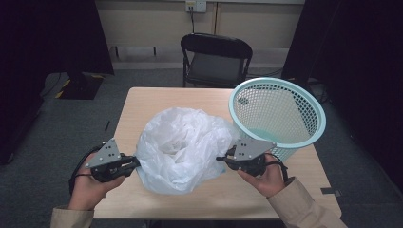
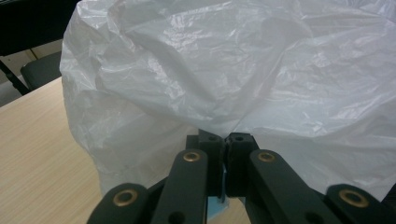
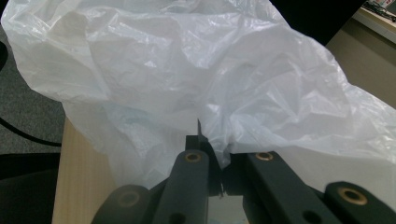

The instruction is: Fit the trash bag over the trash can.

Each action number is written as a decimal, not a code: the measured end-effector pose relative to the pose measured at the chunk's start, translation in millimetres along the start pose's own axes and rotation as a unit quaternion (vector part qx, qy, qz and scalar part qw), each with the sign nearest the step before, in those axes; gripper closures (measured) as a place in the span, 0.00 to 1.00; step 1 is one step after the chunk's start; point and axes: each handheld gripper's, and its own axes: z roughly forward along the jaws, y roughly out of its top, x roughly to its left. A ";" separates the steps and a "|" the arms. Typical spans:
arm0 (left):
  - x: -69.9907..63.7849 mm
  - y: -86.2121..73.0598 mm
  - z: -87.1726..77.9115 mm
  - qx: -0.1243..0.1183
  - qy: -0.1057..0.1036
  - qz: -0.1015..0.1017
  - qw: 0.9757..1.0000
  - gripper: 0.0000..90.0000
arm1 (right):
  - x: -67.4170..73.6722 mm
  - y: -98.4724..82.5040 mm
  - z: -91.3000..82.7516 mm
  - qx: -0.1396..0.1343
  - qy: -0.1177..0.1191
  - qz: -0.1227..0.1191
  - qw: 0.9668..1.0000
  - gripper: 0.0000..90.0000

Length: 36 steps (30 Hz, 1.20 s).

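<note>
My left tool (image 1: 134, 163) and right tool (image 1: 221, 159) each pinch the plastic bag's (image 1: 183, 142) edge, jaws clamped; thin film may, I think, slip or tear if pulled toward the basket (image 1: 277, 114), upper right.

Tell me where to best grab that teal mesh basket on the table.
Take the basket by its top rim, on the lower edge nearest the right gripper. It stands tilted, its mouth open and bare, so a thin rim probably suits two jaws. Both grippers are shut on the plastic bag.
</note>
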 end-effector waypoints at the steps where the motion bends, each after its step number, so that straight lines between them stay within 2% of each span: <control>1: -0.3 0.6 -0.5 -0.001 -0.001 0.002 1.000 0.98 | 0.9 0.6 0.4 0.000 0.000 -0.002 1.000 0.99; 10: 1.2 13.0 -14.2 -0.007 0.005 0.010 1.000 0.98 | 3.5 13.0 -1.4 -0.006 -0.001 -0.013 1.000 0.99; 20: 2.4 31.4 -28.8 -0.005 0.013 0.025 1.000 0.98 | 6.5 36.7 -9.6 -0.012 -0.002 -0.034 0.999 0.99; 31: 4.9 61.6 -38.1 -0.001 0.016 0.048 0.999 0.98 | -4.2 69.7 -26.3 -0.020 -0.021 -0.063 0.998 0.99; 36: 6.0 74.3 -40.1 -0.001 0.019 0.057 0.998 0.98 | -9.2 83.2 -32.4 -0.016 -0.028 -0.080 0.996 0.99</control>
